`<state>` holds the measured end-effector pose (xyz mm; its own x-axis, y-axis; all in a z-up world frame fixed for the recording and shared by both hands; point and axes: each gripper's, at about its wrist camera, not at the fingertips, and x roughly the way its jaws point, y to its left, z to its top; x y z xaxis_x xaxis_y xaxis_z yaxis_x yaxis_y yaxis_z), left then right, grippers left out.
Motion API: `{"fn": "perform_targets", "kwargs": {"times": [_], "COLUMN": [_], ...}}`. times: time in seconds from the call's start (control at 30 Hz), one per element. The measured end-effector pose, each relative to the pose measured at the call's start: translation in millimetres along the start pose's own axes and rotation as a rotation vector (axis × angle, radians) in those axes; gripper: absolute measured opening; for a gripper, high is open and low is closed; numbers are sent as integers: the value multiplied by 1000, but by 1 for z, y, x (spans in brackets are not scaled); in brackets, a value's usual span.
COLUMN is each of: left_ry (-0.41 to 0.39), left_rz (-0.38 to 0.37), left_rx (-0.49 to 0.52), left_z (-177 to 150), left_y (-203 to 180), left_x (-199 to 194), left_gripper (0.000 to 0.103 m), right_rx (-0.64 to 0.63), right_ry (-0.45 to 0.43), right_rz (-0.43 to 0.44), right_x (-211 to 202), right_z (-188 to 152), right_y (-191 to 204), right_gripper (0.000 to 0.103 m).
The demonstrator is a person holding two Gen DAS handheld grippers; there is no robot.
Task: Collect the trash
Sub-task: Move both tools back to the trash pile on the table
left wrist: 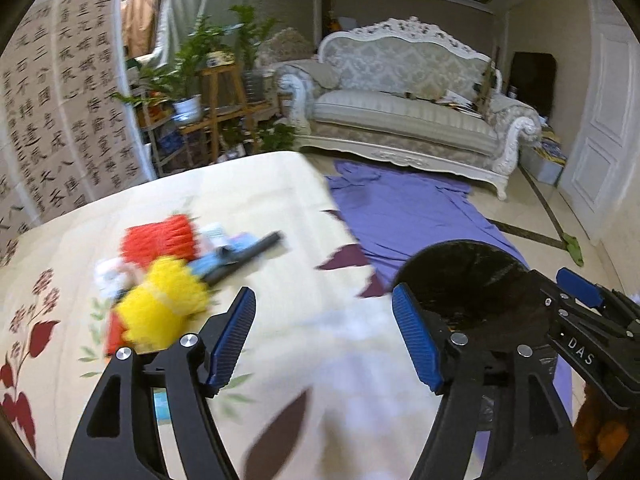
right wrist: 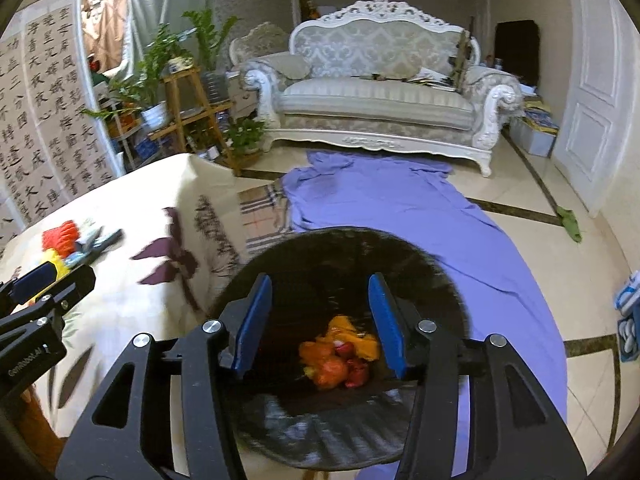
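Observation:
A pile of trash lies on the floral tablecloth: a yellow foam net, a red foam net, blue and white wrappers and a dark stick. My left gripper is open and empty over the table, right of the pile. A black-lined trash bin stands beside the table, with orange, yellow and red scraps inside. My right gripper is open and empty above the bin's mouth. The bin and right gripper also show in the left wrist view.
A purple sheet covers the floor between the bin and an ornate white sofa. Potted plants on wooden stands sit at the back left. A calligraphy screen stands left. A white door is at right.

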<state>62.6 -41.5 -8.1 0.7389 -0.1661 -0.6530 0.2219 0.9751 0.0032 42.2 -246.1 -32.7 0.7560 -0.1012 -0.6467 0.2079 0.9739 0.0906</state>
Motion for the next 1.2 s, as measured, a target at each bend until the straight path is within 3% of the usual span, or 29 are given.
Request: {"fn": "perform_targets", "kwargs": {"times": [0.67,1.1,1.2], "left_ry": [5,21,29], "left_rz": [274,376,378], "left_rx": [-242,-302,-313], "left_z": [-36,-58,-60], "left_y": [176,254,264], "left_x": [-37,-40,-39], "left_gripper": [72,72,73], "right_rx": [-213,-271,-267], "right_ry": [23,49,64], "right_rz": [255,278,269], "right_x": [-9,4,14], "right_z": [1,3,3], "right_y": [179,255,265], "right_gripper": [62,65,70]}}
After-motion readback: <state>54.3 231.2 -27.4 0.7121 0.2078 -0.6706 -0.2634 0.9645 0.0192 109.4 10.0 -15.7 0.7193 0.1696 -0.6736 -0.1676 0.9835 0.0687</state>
